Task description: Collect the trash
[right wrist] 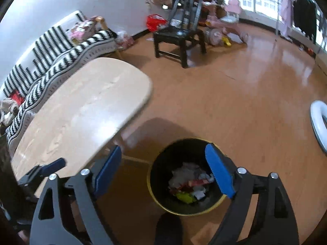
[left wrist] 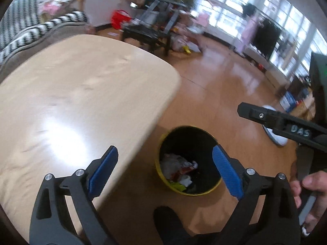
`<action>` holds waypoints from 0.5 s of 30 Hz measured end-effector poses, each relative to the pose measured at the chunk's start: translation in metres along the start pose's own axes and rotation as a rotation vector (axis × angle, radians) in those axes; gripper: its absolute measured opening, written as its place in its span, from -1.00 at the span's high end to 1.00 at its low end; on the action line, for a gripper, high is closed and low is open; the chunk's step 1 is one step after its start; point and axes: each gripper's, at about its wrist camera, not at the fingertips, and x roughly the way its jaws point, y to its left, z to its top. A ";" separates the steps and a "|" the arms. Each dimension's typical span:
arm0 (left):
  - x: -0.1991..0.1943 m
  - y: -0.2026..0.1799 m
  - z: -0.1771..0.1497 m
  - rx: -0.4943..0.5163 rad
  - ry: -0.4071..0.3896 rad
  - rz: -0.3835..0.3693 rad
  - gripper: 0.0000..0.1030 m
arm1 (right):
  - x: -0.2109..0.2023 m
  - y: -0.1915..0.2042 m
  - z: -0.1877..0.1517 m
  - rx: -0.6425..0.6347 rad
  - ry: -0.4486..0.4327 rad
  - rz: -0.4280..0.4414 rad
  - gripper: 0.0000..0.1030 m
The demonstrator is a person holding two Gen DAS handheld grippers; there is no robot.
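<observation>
A black trash bin with a yellow rim (left wrist: 163, 174) (right wrist: 152, 189) stands on the wooden floor beside the light wooden table (left wrist: 71, 94) (right wrist: 81, 102). Crumpled white, red and yellow trash (left wrist: 178, 170) (right wrist: 190, 180) lies inside it. My left gripper (left wrist: 164, 164) is open and empty, held above the bin and the table's edge. My right gripper (right wrist: 163, 164) is open and empty above the bin. The right gripper's black finger (left wrist: 282, 122) also shows at the right of the left wrist view. The left gripper's finger (right wrist: 47, 168) shows at the lower left of the right wrist view.
A striped black-and-white sofa (right wrist: 51, 57) runs behind the table. A black chair (right wrist: 179, 34) with clutter stands on the floor beyond, next to a red bag (right wrist: 156, 21) and pink toys (right wrist: 222, 30). A white ring-shaped object (right wrist: 318, 122) lies at the right. My dark shoe (right wrist: 168, 228) is below the bin.
</observation>
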 end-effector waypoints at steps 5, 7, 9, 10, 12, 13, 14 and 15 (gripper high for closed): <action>-0.074 0.071 -0.010 -0.064 -0.094 0.176 -0.84 | 0.000 0.073 0.010 -0.131 -0.051 0.062 -0.82; -0.107 0.108 -0.019 -0.110 -0.126 0.269 -0.84 | 0.002 0.112 0.010 -0.202 -0.065 0.099 -0.84; -0.139 0.146 -0.032 -0.177 -0.149 0.347 -0.84 | 0.005 0.151 0.006 -0.260 -0.057 0.144 -0.84; -0.157 0.167 -0.041 -0.217 -0.158 0.384 -0.84 | 0.006 0.166 0.005 -0.279 -0.048 0.168 -0.84; -0.190 0.202 -0.058 -0.284 -0.175 0.460 -0.84 | 0.004 0.206 0.001 -0.330 -0.043 0.237 -0.84; -0.203 0.215 -0.067 -0.310 -0.182 0.492 -0.84 | 0.002 0.223 -0.003 -0.358 -0.046 0.256 -0.85; -0.219 0.230 -0.077 -0.339 -0.187 0.525 -0.84 | 0.000 0.244 -0.007 -0.393 -0.049 0.276 -0.86; -0.228 0.241 -0.085 -0.357 -0.191 0.545 -0.84 | -0.001 0.264 -0.013 -0.427 -0.051 0.295 -0.86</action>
